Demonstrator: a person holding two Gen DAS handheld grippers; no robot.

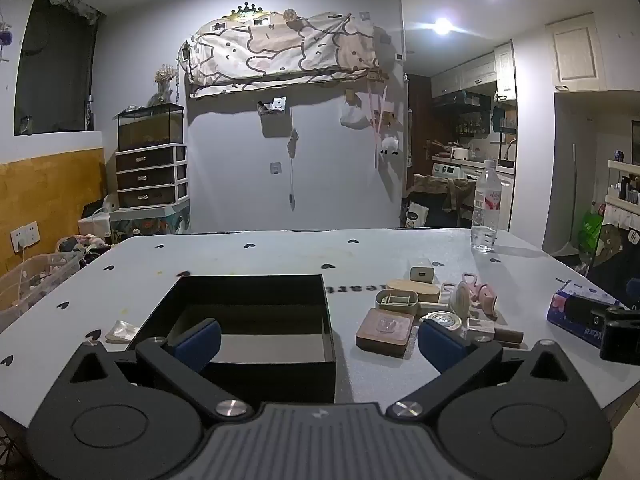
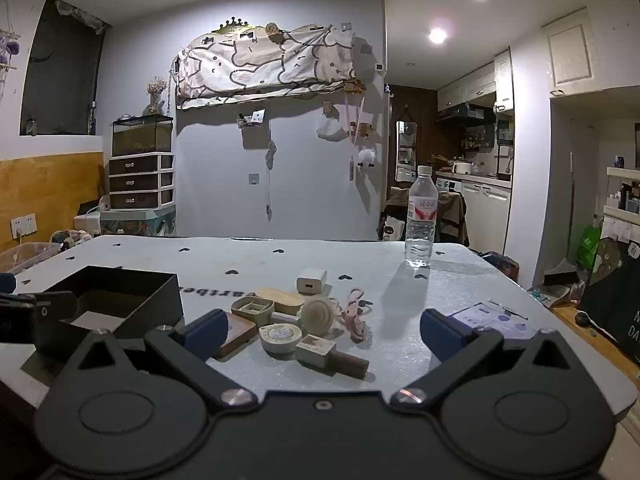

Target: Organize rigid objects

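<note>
An open black box [image 1: 248,320] sits on the table, its inside bare; it also shows in the right wrist view [image 2: 120,300]. Right of it lies a cluster of small objects: a brown square case [image 1: 384,330], a beige oval holder [image 1: 396,300], a round tin [image 2: 280,336], a wooden-handled stamp [image 2: 332,354], a white charger [image 2: 311,280], a round beige disc [image 2: 317,314] and a pink cord [image 2: 356,316]. My left gripper [image 1: 318,346] is open and empty, hovering over the box's near right corner. My right gripper [image 2: 324,332] is open and empty just before the cluster.
A water bottle [image 2: 420,220] stands at the table's far right. A blue tissue pack [image 1: 576,312] lies at the right edge, shown as a paper-like pack in the right wrist view [image 2: 496,318]. A small pale tile [image 1: 122,330] lies left of the box.
</note>
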